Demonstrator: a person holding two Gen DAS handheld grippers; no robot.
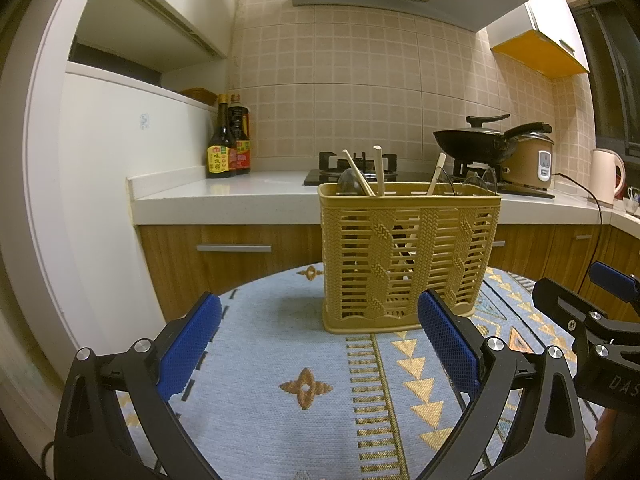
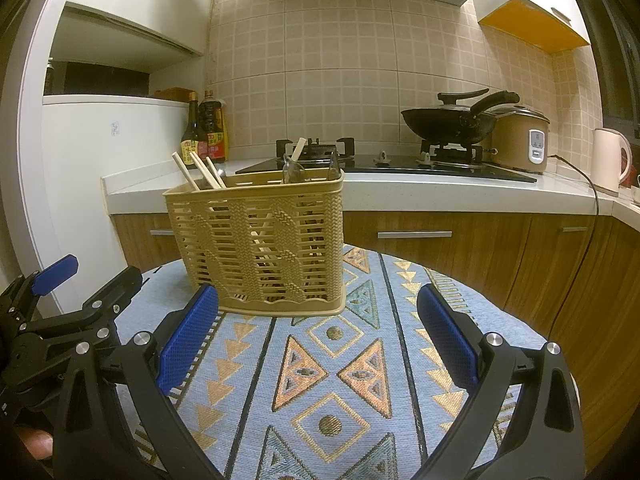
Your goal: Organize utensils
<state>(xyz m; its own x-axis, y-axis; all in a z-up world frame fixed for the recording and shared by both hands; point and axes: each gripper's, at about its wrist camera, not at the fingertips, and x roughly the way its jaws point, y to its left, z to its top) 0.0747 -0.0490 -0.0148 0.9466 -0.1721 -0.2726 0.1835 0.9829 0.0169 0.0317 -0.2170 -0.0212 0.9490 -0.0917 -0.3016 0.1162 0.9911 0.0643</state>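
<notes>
Tan slotted utensil basket point(image 1: 408, 256) stands upright on a round table with a blue patterned cloth point(image 1: 280, 344), at about 12 o'clock from the left gripper point(image 1: 320, 340) and about 11 o'clock from the right gripper point(image 2: 318, 338).

Inside the basket: pale chopsticks point(image 1: 362, 178) lean in its left part, tips poking above the rim; another single chopstick point(image 1: 436, 174) leans in the right part. Clear rounded utensil heads point(image 1: 478, 182), likely spoons, show above the rim on both the left and right ends; exact type hard to tell. More shafts visible through the slots lower down. Cannot tell where the inner dividers sit.

Left gripper: blue pads wide apart, nothing between them, hovering over the cloth short of the basket; its right pad overlaps the basket's lower right corner in the left wrist view, contact unclear. Right gripper: pads also spread wide, empty, over the cloth, basket just past its left pad. Each gripper shows at the edge of the other's view, 3 o'clock and 9 o'clock.

Background counter point(image 2: 440, 188): two dark sauce bottles point(image 1: 228, 144) at 10 o'clock, black wok point(image 2: 448, 120) on the gas hob point(image 2: 384, 168), rice cooker point(image 2: 520, 140) beside it, pale kettle point(image 2: 610, 160) at far right.
</notes>
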